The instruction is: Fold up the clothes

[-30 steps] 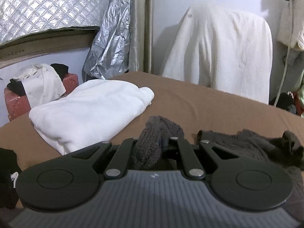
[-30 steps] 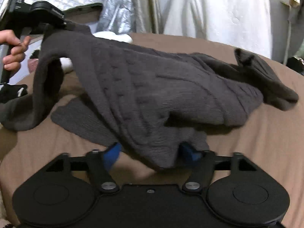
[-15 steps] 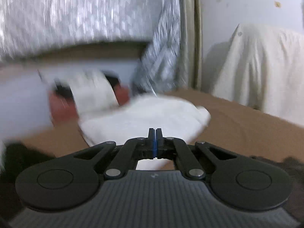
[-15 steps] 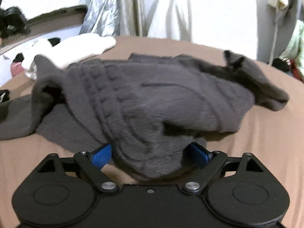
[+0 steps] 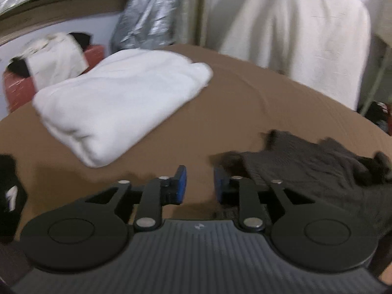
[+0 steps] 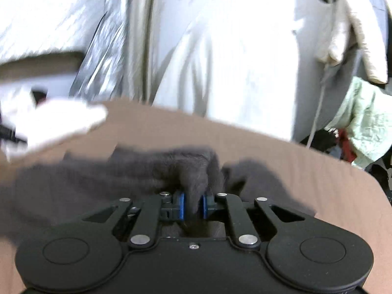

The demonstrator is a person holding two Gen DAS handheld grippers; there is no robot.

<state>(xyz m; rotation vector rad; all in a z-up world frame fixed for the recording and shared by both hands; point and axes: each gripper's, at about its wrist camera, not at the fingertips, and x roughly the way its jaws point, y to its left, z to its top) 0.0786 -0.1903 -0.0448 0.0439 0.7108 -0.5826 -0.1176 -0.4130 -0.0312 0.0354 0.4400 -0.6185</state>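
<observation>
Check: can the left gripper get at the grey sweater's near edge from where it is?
Probably yes. The left gripper is opening with nothing between its jaws, and the sweater edge lies just right of its right finger on the bare brown bed. Nothing blocks it.

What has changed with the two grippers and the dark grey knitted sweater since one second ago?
The left gripper let go of the dark grey knitted sweater; its jaws are opening, empty. The right gripper is closing on a sweater fold. The folded white garment stayed on the brown bed cover.
</observation>
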